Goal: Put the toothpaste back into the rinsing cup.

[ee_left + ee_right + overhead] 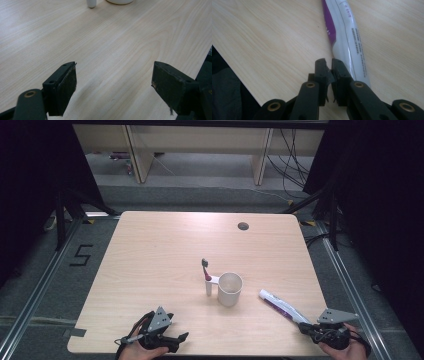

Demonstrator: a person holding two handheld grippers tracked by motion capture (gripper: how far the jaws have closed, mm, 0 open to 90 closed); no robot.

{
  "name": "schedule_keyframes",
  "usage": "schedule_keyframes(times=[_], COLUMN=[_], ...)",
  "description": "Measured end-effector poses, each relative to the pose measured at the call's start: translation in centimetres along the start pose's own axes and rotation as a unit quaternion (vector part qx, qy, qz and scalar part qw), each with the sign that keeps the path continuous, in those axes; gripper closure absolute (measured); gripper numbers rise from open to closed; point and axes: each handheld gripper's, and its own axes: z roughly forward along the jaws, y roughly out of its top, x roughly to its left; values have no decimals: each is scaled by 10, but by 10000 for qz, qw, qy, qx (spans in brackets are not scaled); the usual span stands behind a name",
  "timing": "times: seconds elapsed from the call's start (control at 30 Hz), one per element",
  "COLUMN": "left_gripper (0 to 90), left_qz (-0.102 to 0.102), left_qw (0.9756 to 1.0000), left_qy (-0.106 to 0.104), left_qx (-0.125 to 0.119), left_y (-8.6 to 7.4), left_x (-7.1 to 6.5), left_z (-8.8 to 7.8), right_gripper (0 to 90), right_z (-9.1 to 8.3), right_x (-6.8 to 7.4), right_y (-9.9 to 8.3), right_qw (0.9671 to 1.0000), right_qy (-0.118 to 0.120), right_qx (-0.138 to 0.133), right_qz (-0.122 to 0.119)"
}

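A white-and-purple toothpaste tube [280,306] lies flat on the light wood table [165,245], right of a white cup [230,289]. A toothbrush [204,267] stands upright in a small white holder [209,285] just left of the cup. My right gripper [304,326] rests at the tube's near end by the table's front edge. In the right gripper view its jaws [328,62] are shut with nothing between them, and the tube [347,32] runs along the outside of one jaw. My left gripper [175,327] sits at the front left, open [113,72] over bare wood, facing the holder [91,3] and cup [120,1].
A round cable hole [243,226] sits near the table's far right edge. Grey floor surrounds the table, with a "5" mark [80,255] at the left. Wooden furniture legs and cables [290,160] stand beyond the far edge.
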Motion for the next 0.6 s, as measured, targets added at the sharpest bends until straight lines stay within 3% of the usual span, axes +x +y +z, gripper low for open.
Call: schedule_keyframes(times=[0.03, 0.07, 0.1, 0.17, 0.2, 0.23, 0.27, 0.3, 0.37, 0.57, 0.6], left_gripper=[195, 196, 197, 197, 197, 197, 197, 197, 197, 197, 197], left_qz=[13, 14, 110, 25, 32, 27, 25, 15, 28, -21, 16], left_qw=[10000, 10000, 9999, 10000, 10000, 10000, 10000, 10000, 10000, 10000, 10000], left_qy=[-5, -1, 36, 15, 12, 19, 0, -14, 13, -37, -53], left_qx=[9, 17, 98, 42, 48, 52, 57, 50, 59, 9, 42], left_y=[0, -1, 0, -1, -1, -1, -1, -1, 0, 0, 0], left_x=[0, 0, 1, 1, 1, 1, 1, 0, 0, 0, 0], left_z=[0, 0, -1, 0, 0, 0, 0, 0, 0, 0, -1], right_gripper=[832, 832, 832, 832, 832, 832, 832, 832, 832, 830, 830], right_z=[-1, -1, -2, -2, -3, -2, -3, -2, -1, 6, 8], right_x=[0, -3, -2, -6, -5, -8, -9, -14, -17, -34, -36], right_y=[0, 0, 0, 0, 0, 0, 1, 1, 3, 12, 14], right_qw=[10000, 10000, 9999, 9999, 9997, 9996, 9994, 9994, 9990, 9981, 9977], right_qy=[-21, -73, -80, -171, -153, -252, -227, -312, -327, -584, -591], right_qx=[5, -19, 33, -3, 78, 27, 154, 77, 157, 131, 113], right_qz=[89, -65, 111, -22, 186, 99, 214, 95, 247, 166, 300])
